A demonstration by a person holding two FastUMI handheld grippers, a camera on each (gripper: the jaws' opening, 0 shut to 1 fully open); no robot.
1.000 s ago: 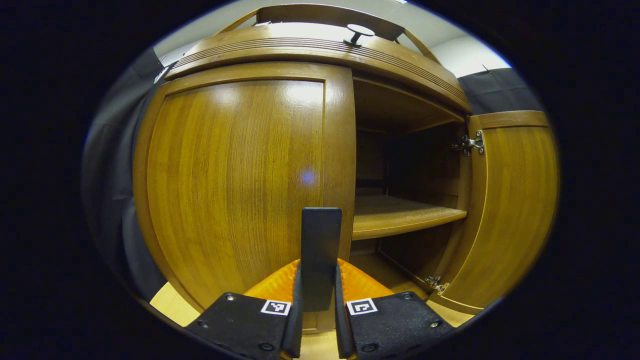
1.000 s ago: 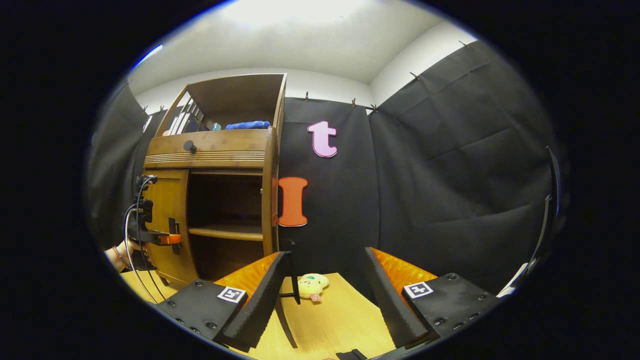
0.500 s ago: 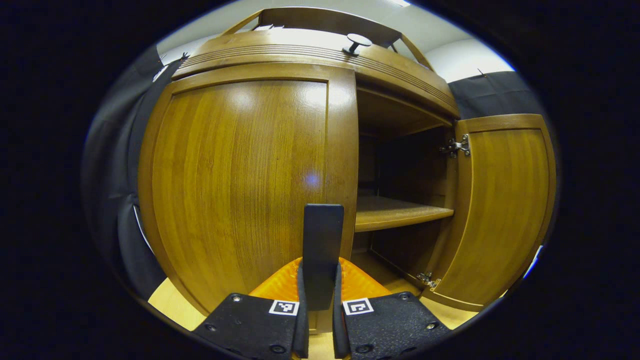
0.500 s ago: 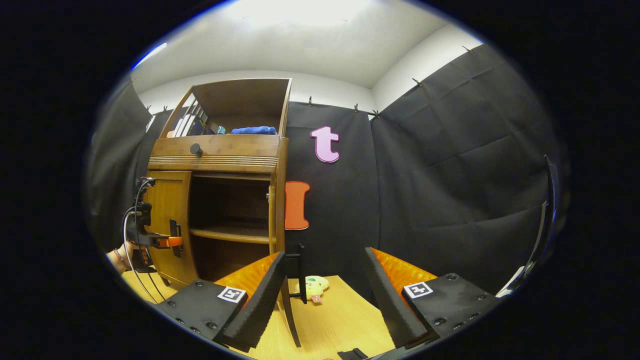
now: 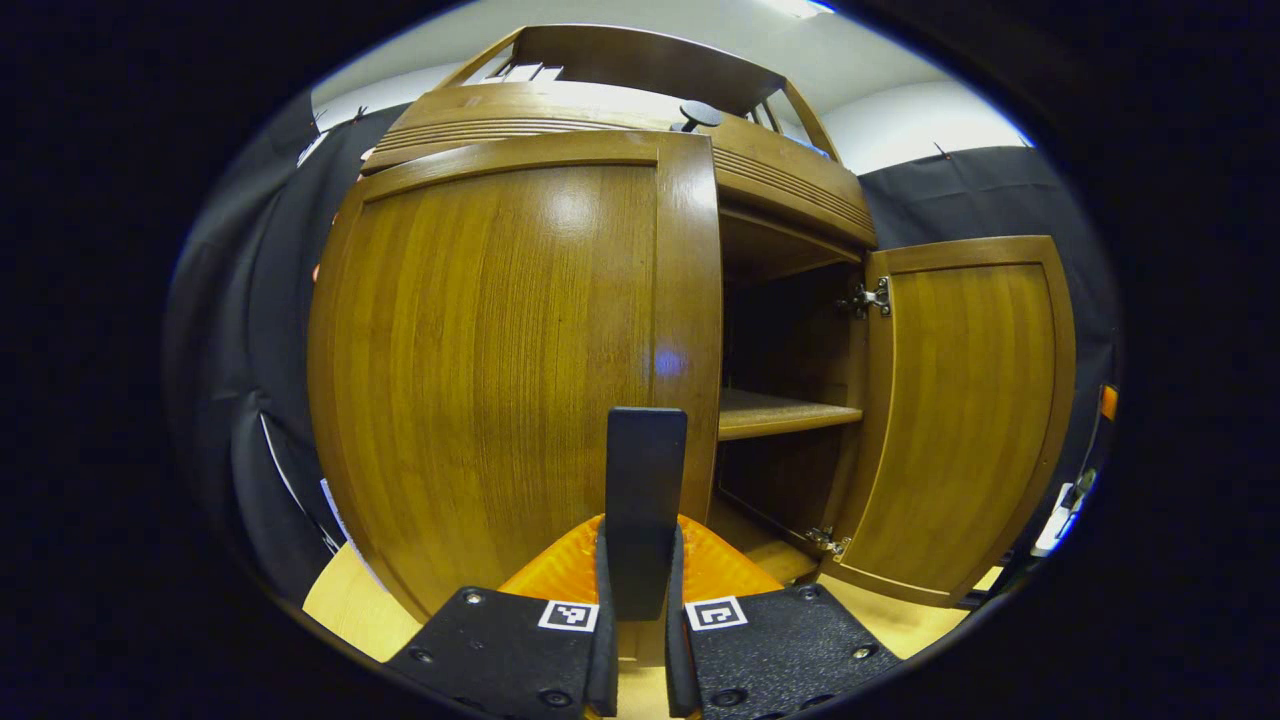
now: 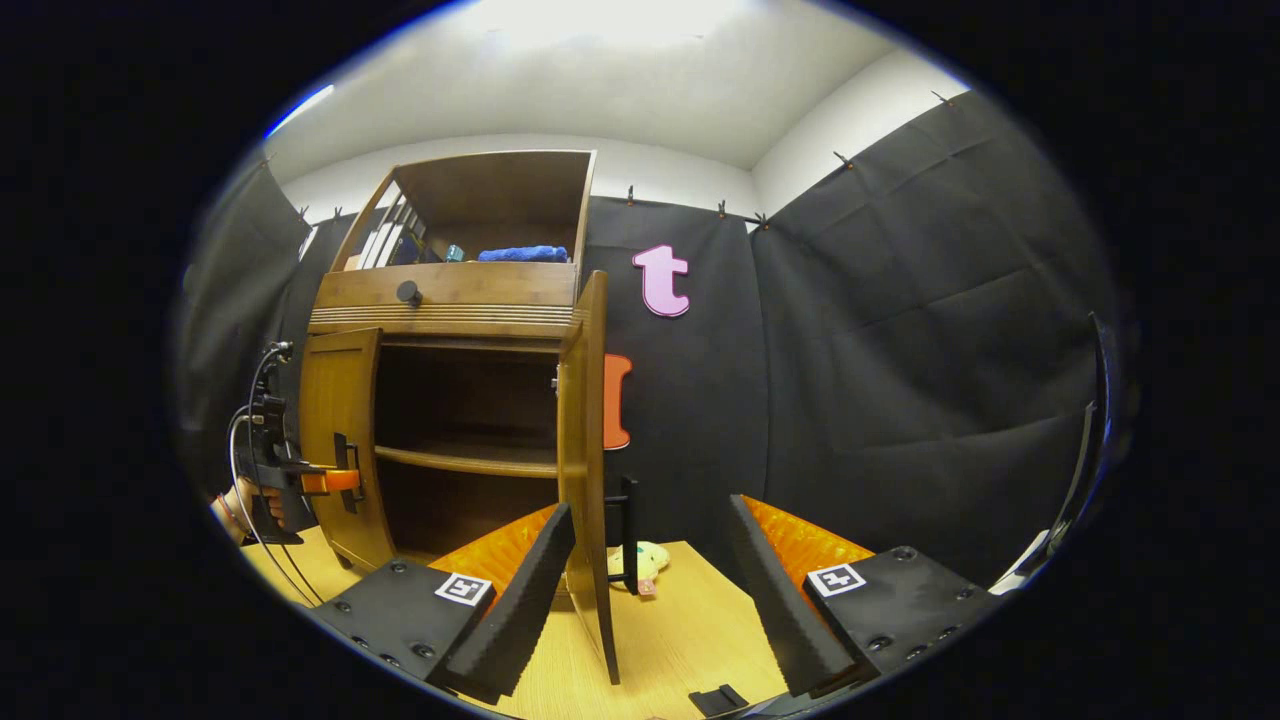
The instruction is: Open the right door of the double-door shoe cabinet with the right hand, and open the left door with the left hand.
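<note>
Left gripper (image 5: 640, 560), low centre of the left gripper view, is clamped on the black bar handle (image 5: 645, 470) of the brown wooden left door (image 5: 500, 360), partly swung out. Right gripper (image 6: 650, 590), fingers apart, holds nothing; the open right door (image 6: 585, 440) stands edge-on just beyond it, a small yellow plush toy (image 6: 652, 560) behind.

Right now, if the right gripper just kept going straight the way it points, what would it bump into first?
Probably nothing nearby: the open right gripper aims past the right door, at the booth's black cloth wall. Depth is uncertain; the door's handle lies close to that line.
</note>
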